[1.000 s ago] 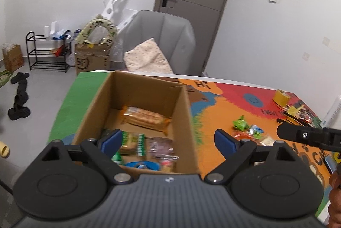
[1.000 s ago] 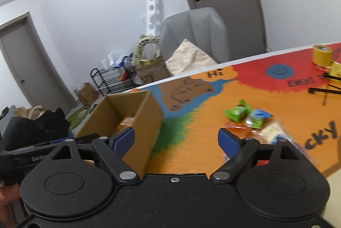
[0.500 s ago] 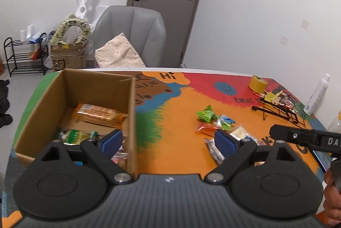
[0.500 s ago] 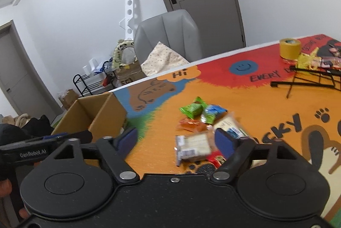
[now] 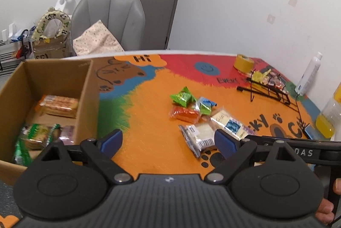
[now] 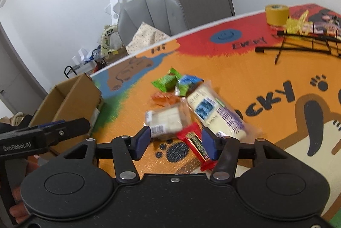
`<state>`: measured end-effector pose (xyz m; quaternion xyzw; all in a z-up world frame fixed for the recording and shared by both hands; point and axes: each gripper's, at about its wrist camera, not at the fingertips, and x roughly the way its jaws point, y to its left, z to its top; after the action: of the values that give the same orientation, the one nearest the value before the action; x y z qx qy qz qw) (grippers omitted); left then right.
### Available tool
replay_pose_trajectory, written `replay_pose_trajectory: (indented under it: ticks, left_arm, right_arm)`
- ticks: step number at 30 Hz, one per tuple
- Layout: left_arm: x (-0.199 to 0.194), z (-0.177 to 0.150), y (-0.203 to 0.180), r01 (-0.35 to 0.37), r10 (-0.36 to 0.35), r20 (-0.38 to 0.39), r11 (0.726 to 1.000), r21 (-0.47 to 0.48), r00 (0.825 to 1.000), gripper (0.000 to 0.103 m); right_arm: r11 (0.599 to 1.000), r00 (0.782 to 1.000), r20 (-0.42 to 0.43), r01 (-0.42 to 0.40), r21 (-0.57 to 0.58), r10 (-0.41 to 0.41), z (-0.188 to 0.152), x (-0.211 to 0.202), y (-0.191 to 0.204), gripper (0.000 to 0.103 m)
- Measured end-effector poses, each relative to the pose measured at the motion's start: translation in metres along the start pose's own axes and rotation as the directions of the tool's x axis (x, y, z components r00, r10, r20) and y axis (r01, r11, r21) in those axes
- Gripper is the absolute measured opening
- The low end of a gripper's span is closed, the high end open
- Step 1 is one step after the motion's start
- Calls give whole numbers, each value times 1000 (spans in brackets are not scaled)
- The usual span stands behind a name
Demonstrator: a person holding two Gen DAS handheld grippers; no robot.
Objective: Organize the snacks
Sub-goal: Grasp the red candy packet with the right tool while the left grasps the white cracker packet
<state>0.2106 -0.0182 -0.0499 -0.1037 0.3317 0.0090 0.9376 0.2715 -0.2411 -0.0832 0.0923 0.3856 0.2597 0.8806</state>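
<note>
Step in hand judged a fresh pick: right gripper (image 6: 176, 141), jaws apart, hung over the red packet (image 6: 194, 139) at its 12 o'clock; left gripper (image 5: 168, 141), jaws apart, held nothing, box (image 5: 86, 98) at its 10 o'clock; next move calls for descending and closing.

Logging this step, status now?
Both grippers open, empty. Right gripper over red snack packet. Cardboard box part filled. Nothing blocking.

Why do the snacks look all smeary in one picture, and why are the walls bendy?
Right wrist view: the snack pile is motion-blurred while the right tongs stay sharp. Left wrist view: the snacks are crisper. Both views: the fisheye lens curves the door and walls and darkens the corners.
</note>
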Motion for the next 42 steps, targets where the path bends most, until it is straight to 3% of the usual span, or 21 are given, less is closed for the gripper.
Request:
replay_pose_trajectory:
  ticks: [6,10,13,15,18,35,42]
  left_arm:
    - [21,-1,-6,-13,13,-37,1000,-3,999,92]
    - [35,-1,-14,-16,17,-59,1000,10,998,92]
    - [46,-1,-19,-18,19,-78,1000,21,997,92]
    - [52,-1,-22,-20,22,-85,1000,24,996,92]
    - [63,0,-28,-25,28,-98,999,26,995,92]
    - [123,1,-69,3,16,-178,994,108,984,92]
    - [140,-2,-69,-39,61,-208,993,109,976,92]
  right_arm:
    - [1000,999,-34,3,12,-3,-4,15,-11,54]
    - [1000,996,-88,-7,14,8,-12,31,-19,49]
    - [1000,997,-75,-8,-3,8,-12,31,-22,38]
    - [1000,997,-78,-8,9,9,-9,33,-29,20]
    - [995,994,-84,-67,70,73,-7,31,-41,18]
    - [994,995,-72,-67,90,74,-4,24,-67,18]
    - [996,996,-74,-47,72,53,-1,28,-60,21]
